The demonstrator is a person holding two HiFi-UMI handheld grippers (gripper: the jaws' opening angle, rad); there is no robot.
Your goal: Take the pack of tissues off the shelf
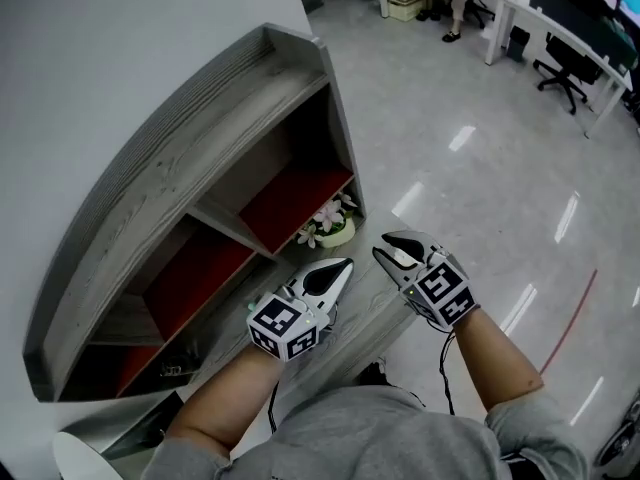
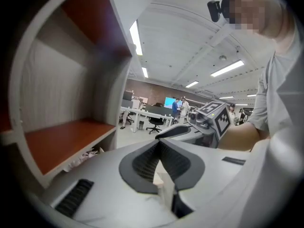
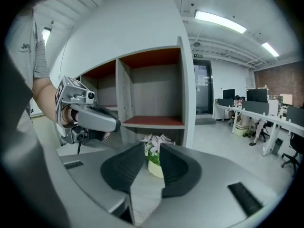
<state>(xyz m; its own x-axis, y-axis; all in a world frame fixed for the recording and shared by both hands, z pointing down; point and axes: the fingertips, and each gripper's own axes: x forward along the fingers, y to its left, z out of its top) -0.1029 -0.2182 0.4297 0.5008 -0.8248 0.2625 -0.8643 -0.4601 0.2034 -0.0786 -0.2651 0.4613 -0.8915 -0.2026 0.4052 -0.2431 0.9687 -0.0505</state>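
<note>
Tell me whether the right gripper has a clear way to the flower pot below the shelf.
Probably yes: the right gripper points straight at the flower pot with nothing between them. Its jaws stand only narrowly apart and would likely need to widen first.

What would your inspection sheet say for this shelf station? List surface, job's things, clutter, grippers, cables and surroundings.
Surface: grey wood-grain shelf unit with red boards, against a white wall.
Job's things: pack of tissues not identifiable in any view.
Clutter: flower pot on the lower ledge; small dark item in an end compartment, unidentifiable.
Grippers: left gripper, fingers together, empty; right gripper, fingers slightly apart, empty.
Cables: black cable trails from each gripper along the forearm.
Surroundings: glossy floor, desks and office chairs beyond.
</note>
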